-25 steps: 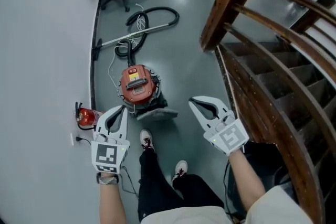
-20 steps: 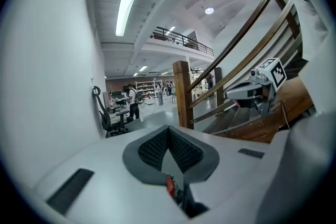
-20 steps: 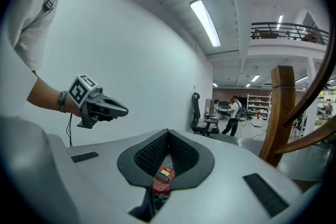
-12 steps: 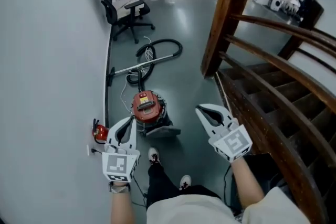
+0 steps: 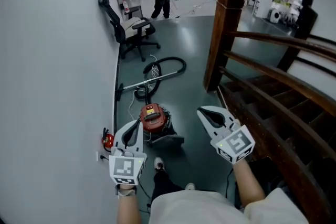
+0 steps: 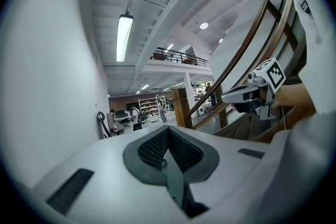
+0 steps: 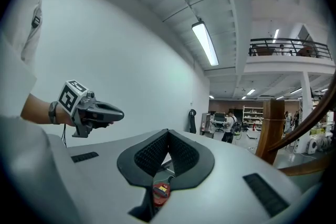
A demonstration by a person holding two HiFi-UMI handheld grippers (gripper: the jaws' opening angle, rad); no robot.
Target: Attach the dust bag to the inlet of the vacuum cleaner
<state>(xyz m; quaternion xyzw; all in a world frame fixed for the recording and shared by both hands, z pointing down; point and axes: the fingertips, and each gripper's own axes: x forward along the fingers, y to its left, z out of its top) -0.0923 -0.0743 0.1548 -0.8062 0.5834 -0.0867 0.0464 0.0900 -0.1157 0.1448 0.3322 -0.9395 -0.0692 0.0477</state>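
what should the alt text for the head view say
Seen from above, a person holds a left gripper and right gripper, both with jaws shut and empty, above a red vacuum on a grey floor. Its hose lies beyond, a chair by the left wall, a wooden railing at right.

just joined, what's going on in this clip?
A person stands holding a two-jaw gripper in each hand. The left gripper and right gripper are both shut and empty, held level in the air, touching nothing. The red vacuum cleaner sits on the floor below them beside the wall, its hose coiled beyond it. No dust bag is in either gripper, and I can't pick one out clearly on the floor.
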